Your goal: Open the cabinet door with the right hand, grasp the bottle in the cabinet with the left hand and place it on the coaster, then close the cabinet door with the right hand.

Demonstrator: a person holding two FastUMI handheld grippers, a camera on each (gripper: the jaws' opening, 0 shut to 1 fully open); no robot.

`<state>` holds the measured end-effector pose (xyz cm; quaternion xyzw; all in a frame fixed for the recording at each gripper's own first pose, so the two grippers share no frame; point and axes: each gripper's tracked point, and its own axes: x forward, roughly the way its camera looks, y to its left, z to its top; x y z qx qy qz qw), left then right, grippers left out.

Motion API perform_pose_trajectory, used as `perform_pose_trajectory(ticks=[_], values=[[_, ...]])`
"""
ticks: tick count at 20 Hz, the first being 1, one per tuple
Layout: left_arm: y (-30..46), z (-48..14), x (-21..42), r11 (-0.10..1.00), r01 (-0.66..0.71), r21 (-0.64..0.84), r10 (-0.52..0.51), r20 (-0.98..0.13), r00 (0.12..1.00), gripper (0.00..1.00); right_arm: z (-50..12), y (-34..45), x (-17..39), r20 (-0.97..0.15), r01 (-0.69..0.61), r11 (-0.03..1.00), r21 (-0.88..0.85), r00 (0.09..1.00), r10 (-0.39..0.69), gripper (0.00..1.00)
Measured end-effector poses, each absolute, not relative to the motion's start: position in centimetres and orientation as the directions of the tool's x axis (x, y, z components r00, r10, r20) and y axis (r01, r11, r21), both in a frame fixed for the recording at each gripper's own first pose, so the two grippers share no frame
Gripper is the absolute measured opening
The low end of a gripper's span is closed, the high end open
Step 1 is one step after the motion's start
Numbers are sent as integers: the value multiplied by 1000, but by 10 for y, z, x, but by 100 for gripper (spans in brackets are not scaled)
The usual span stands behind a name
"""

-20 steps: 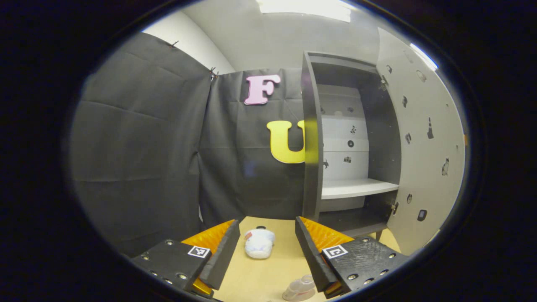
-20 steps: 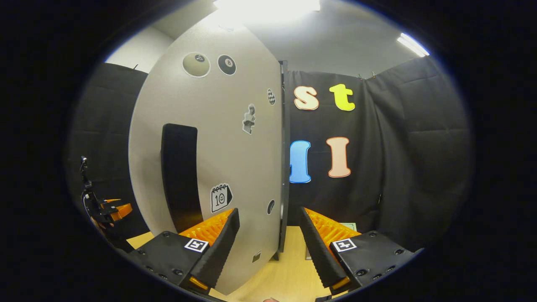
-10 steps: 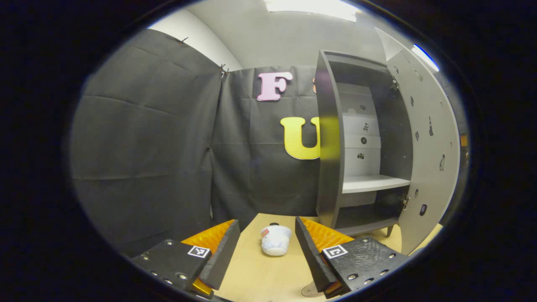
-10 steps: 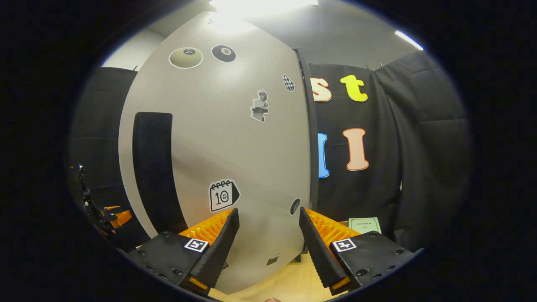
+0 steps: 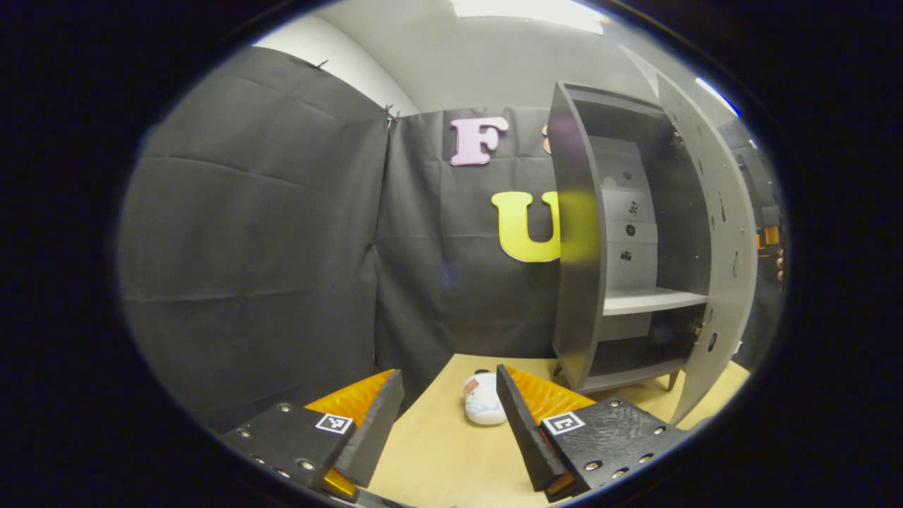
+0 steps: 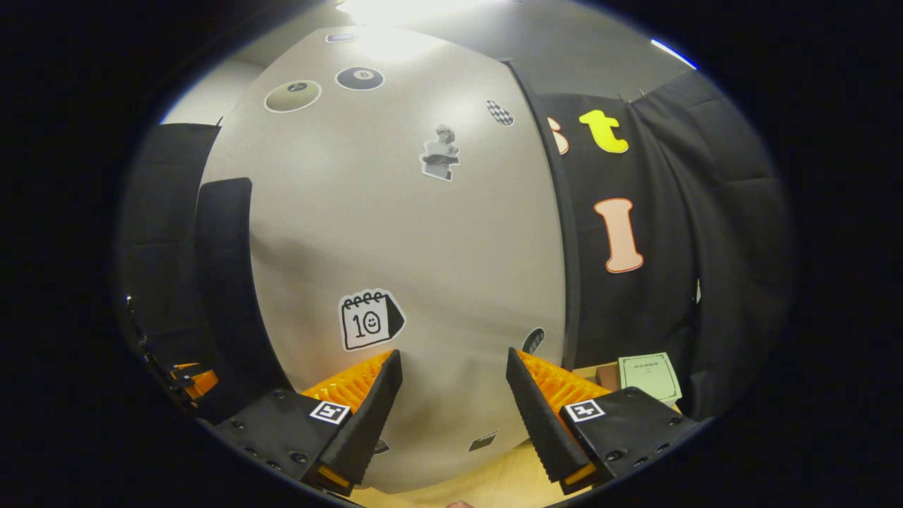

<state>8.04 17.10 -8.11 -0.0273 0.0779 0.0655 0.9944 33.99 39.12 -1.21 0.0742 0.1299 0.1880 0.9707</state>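
Right tongs (image 6: 449, 409) are standing apart, empty, facing the door (image 6: 423, 233); they should be pressing it flat and steadily shut. Left tongs (image 5: 446, 416) are gaping, empty. Bottle (image 5: 482, 408) is lying on the surface (image 5: 437, 458).

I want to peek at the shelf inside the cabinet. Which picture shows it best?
The left gripper view: the cabinet door stands open, so the shelf shows inside. In the right gripper view the door's outer face is in front, hiding the inside.

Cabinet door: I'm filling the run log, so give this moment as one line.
cabinet door: partly open | left claw: open, empty | right claw: open, facing door | white object: on table
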Motion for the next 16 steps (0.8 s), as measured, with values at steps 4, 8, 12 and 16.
perform_pose_trajectory(ticks=[4,8,12,16], values=[[184,-89,74,986,-159,-47,149,-173,974,78,-18,404,346,-231,-332,928,170,902,365,95],[202,-92,69,982,-183,-39,173,-182,968,78,-25,416,362,-234,-322,933,162,906,353,95],[216,-95,63,978,-203,-52,191,-187,964,79,-24,422,366,-224,-317,935,158,911,347,95],[222,-96,59,976,-213,-48,200,-190,961,79,-25,426,371,-222,-308,938,157,915,337,95]])
